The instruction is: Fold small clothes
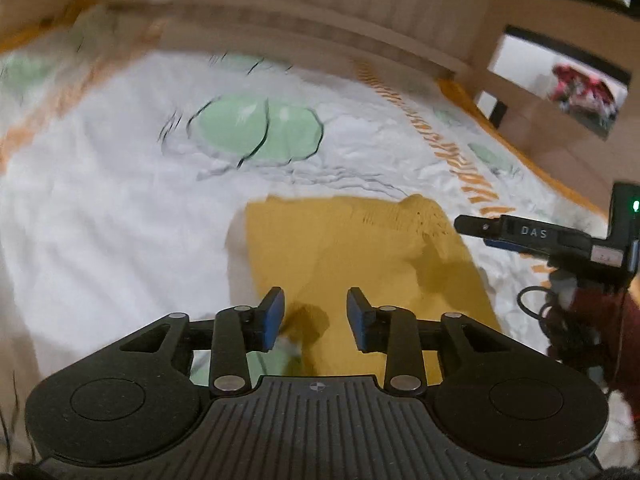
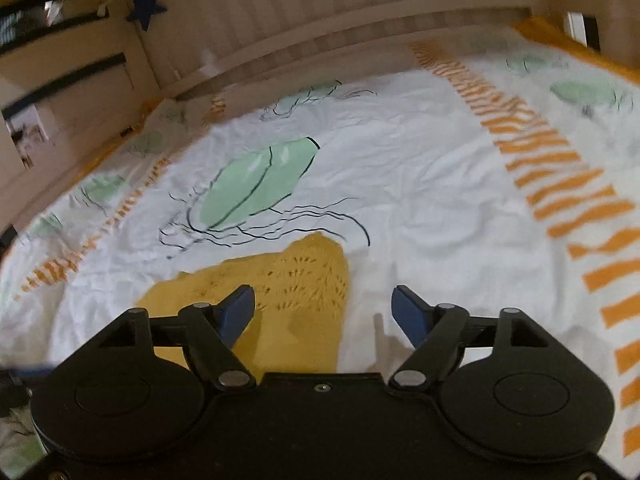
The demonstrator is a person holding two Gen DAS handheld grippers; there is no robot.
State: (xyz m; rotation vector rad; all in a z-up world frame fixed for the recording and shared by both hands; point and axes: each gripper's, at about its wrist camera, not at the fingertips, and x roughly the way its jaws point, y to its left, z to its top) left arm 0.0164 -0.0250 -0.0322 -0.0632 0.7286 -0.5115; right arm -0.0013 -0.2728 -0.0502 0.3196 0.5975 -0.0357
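Observation:
A mustard-yellow knitted garment [image 1: 360, 256] lies flat and folded on the white bedspread [image 1: 100, 208], with an eyelet-patterned edge at its far right corner. My left gripper [image 1: 316, 316] hovers above its near part, jaws apart with nothing between the blue pads. In the right wrist view the same yellow garment [image 2: 296, 292] lies below and left of my right gripper [image 2: 324, 312], whose jaws stand wide with nothing between them. The right gripper also shows from the side in the left wrist view [image 1: 520, 236], beside the garment's right edge.
The bedspread [image 2: 420, 184] carries green beetle prints [image 2: 256, 184] and orange striped bands [image 2: 560, 184]. A wooden slatted bed rail [image 2: 320, 12] runs along the far side. A blue star [image 2: 146, 8] hangs at the left. Shelving [image 1: 560, 80] stands beyond the right edge.

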